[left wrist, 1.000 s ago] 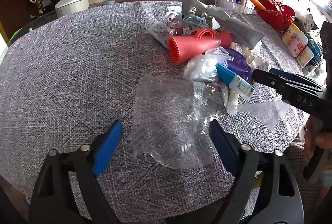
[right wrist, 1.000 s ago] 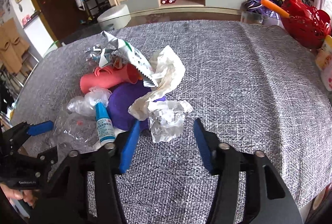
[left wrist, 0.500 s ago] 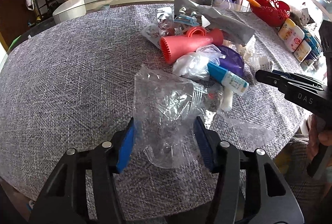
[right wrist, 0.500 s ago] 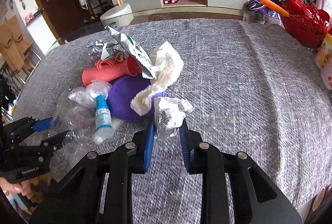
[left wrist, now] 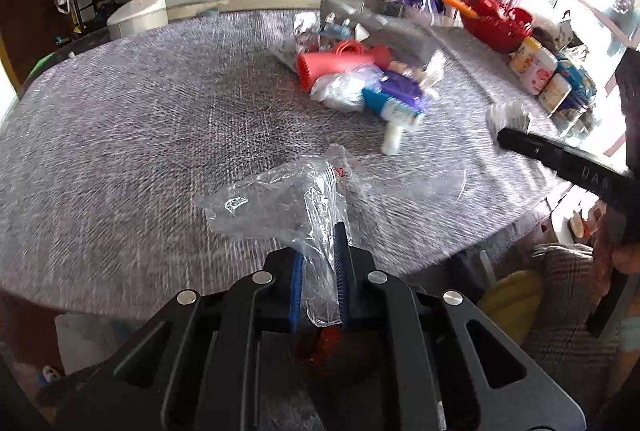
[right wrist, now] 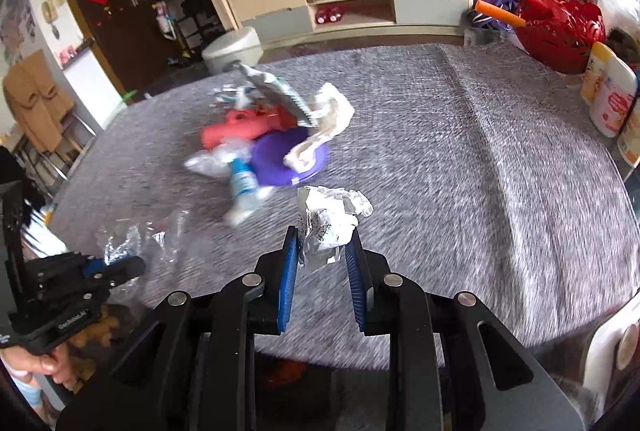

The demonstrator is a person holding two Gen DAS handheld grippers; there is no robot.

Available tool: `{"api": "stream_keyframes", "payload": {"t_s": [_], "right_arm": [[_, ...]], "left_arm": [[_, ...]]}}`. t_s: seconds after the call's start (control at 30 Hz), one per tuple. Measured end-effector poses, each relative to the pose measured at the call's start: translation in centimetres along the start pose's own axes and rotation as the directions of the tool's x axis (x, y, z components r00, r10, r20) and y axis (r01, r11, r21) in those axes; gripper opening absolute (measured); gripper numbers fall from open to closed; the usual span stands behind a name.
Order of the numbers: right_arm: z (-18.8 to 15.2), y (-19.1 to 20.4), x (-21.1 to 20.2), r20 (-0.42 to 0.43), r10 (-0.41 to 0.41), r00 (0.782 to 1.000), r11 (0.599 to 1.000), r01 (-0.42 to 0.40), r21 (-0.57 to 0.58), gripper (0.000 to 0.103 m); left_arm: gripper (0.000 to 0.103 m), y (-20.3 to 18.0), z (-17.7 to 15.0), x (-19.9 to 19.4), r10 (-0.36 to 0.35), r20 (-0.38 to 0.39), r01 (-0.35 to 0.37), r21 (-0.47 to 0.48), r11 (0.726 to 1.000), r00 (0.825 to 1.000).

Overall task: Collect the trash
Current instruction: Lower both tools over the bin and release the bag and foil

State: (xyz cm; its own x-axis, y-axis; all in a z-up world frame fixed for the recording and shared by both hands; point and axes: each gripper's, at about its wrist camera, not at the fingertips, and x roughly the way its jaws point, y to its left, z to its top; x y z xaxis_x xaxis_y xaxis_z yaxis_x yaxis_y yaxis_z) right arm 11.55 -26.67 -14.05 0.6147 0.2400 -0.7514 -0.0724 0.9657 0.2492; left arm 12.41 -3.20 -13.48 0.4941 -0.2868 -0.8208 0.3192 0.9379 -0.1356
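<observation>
Step in hand: both pieces of trash are picked up and coming off the counter [left wrist: 120, 135] — the carry-away part of collecting.
Left gripper [left wrist: 320, 263]: its fingers are closing, pinching the clear plastic bag [left wrist: 280, 199], which trails forward from the pads over the counter's near rim.
Right gripper [right wrist: 322, 259]: fingers pressed in on the crumpled paper [right wrist: 330, 217], held above the grey cloth near the front edge.
Trash left: a heap in mid-counter — red comb-like tool [left wrist: 340, 65], purple lid [right wrist: 288, 159], blue-and-white tube [left wrist: 394, 111], foil wrapper [right wrist: 276, 91], white tissue [right wrist: 324, 123].
Next move: carry both loads to a bin; none shows in either view, so where it stands I cannot tell.
Edges: both grippers sit at the near rim, with a drop just below them.
Open room: bare cloth on either side of the heap; red basket [right wrist: 560, 27] and bottles [right wrist: 608, 95] crowd the far right edge.
</observation>
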Motion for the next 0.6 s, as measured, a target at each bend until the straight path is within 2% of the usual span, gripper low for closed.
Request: {"api": "stream_keyframes", "payload": {"t_s": [0.13,0.33,0.6], "right_arm": [[-1.9,1.4,-2.0,0.011,0.010,1.000,1.000,-0.010,0.002,0.025],[-4.9,3.2,-4.2,0.009,0.019,1.000,1.000,-0.019,-0.014,0.025],[-9.2,4.2,-3.1,-0.072,0.012,0.997,1.000,-0.013,-0.020,0.025]], "left_arm": [[0.013,-0.9,-1.5,-3.2,0.007,0.044,-0.007,-0.002,1.000,0.999],[0.013,-2.3,-4.3,-5.7,0.020,0.054,-0.020,-0.004,1.000,0.998],[0.013,-2.8,-9.9,-4.1,-0.018,-0.036,0.017,-0.036,0.999,0.999]]}}
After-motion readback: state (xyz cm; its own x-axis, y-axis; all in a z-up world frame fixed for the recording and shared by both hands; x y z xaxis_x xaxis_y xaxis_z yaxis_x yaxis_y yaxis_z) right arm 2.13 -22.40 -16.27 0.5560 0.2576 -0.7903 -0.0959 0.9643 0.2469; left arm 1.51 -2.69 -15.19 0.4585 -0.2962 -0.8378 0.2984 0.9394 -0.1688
